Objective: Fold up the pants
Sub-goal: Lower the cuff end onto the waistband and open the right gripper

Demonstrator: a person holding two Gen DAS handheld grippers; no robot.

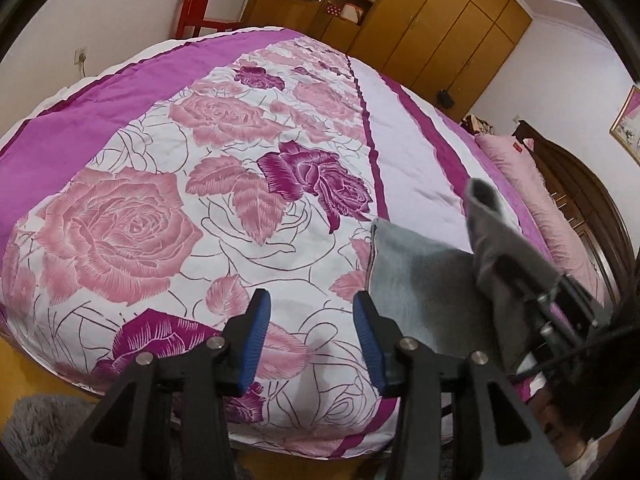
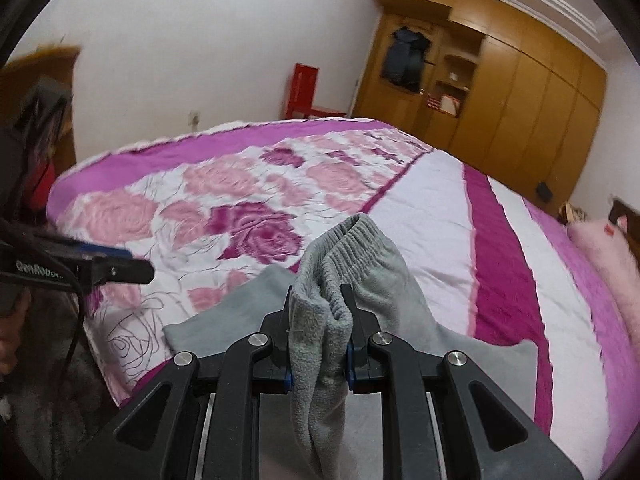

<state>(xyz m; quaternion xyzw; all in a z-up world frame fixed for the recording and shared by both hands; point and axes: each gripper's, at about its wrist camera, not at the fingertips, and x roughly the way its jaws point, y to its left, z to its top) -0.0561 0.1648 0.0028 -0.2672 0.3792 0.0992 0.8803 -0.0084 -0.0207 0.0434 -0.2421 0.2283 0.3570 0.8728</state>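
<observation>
Grey fleece pants point(image 2: 372, 280) lie partly on the bed, with the elastic waistband bunched and lifted. My right gripper point(image 2: 319, 308) is shut on the waistband and holds it above the bedspread. In the left wrist view the pants point(image 1: 416, 280) lie to the right, and the right gripper point(image 1: 520, 280) holds a raised fold there. My left gripper point(image 1: 310, 312) is open and empty, just left of the pants' edge, above the bedspread. It also shows at the left in the right wrist view point(image 2: 120, 270).
The bed has a pink and purple rose bedspread point(image 1: 160, 208) and a pink pillow point(image 2: 608, 256) at the right. A wooden wardrobe point(image 2: 500, 96) and a red chair point(image 1: 198, 8) stand beyond. A grey rug point(image 1: 36, 436) lies by the bed's corner.
</observation>
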